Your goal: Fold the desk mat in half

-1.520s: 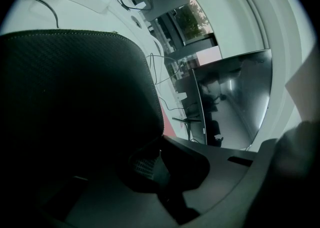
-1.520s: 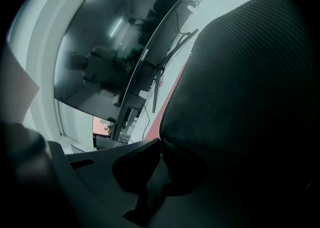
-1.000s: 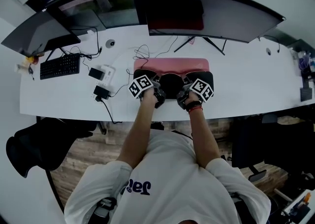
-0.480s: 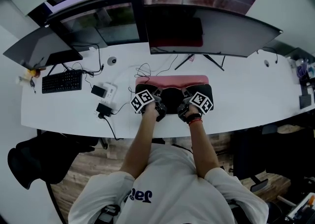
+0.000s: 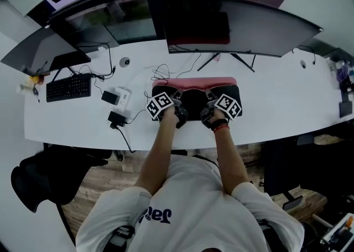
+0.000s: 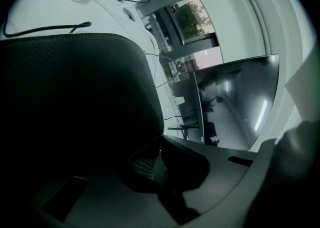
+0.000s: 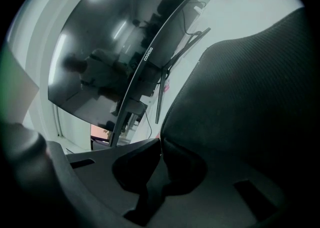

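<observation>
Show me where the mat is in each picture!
Head view: mat mid-desk, in front of the monitor.
Left gripper view: mat fills the left side.
Right gripper view: mat fills the right side.
Shared landmark: the curved monitor, at right, then at left.

A long white curved counter (image 5: 276, 101) spans mid-frame; a wide black curved monitor (image 5: 249, 24) sits upper centre, and a wood-plank floor (image 5: 105, 179) and a black office chair (image 5: 50, 176) lie lower left.
</observation>
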The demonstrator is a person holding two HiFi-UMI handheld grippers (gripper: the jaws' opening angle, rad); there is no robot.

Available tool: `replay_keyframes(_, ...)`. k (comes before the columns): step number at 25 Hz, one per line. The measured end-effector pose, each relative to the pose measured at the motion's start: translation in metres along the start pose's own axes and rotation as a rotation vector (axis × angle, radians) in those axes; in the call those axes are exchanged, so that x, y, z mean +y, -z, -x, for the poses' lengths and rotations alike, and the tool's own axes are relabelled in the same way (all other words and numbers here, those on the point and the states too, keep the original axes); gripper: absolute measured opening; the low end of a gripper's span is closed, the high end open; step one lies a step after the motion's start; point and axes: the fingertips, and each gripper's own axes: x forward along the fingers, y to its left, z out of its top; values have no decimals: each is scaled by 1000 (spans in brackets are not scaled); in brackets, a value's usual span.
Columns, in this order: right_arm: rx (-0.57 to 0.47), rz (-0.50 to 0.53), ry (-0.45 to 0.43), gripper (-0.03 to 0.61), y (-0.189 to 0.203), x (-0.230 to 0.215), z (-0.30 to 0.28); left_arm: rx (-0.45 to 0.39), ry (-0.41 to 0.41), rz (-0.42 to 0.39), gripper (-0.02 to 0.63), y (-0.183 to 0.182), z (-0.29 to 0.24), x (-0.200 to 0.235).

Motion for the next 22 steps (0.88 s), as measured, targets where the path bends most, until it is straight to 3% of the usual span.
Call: replay_keyframes(22,5,4,-6,37,-12,8,-24,-18,39,22,31,-19,-16,0)
